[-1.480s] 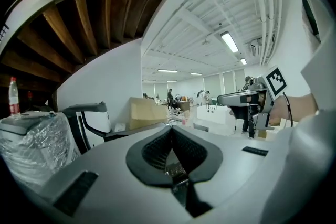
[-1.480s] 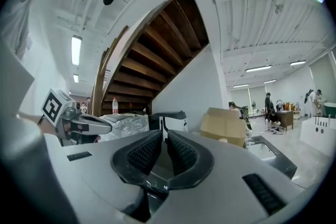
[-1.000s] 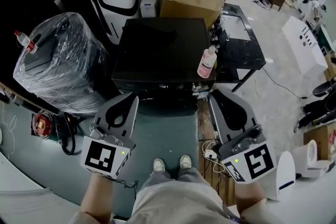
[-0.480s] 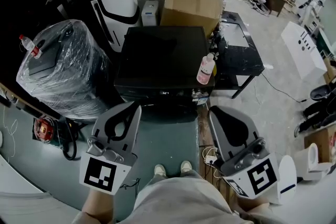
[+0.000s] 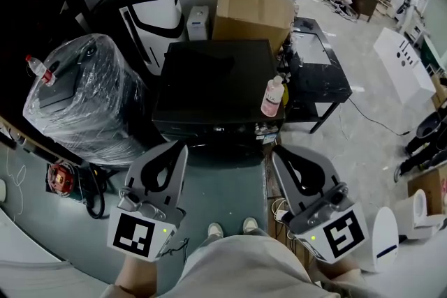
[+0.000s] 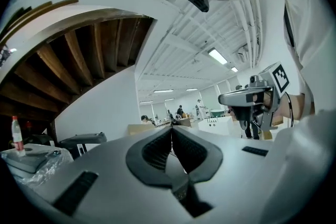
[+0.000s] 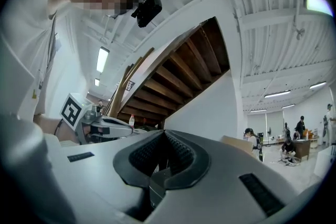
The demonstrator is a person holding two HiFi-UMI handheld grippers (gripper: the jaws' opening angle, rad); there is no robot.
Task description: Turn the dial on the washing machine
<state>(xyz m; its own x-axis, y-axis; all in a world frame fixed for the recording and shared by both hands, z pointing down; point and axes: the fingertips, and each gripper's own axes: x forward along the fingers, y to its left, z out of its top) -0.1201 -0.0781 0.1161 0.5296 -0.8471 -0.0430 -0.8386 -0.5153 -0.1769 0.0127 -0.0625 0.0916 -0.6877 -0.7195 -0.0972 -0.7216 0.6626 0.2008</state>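
The black washing machine (image 5: 213, 80) stands in front of me, seen from above in the head view. Its control strip (image 5: 220, 128) runs along the near edge; I cannot pick out the dial there. My left gripper (image 5: 174, 147) hovers just short of the machine's front left, shut and empty. The right gripper (image 5: 280, 151) hangs near the front right corner, also shut with nothing in it. In the left gripper view the left gripper (image 6: 170, 129) points up at the ceiling with pads together. The right gripper view shows the right gripper (image 7: 164, 133) likewise closed and tilted upward.
A pink bottle (image 5: 272, 96) stands on the machine's right front corner. Cardboard boxes (image 5: 255, 2) sit behind it, a plastic-wrapped bundle (image 5: 84, 98) to the left and a black table (image 5: 318, 63) to the right. A power strip (image 5: 279, 211) and cables lie on the floor.
Both grippers have sunk slightly lower in the head view, and the right one has edged left. The machine sits a little higher in view. Both stay empty.
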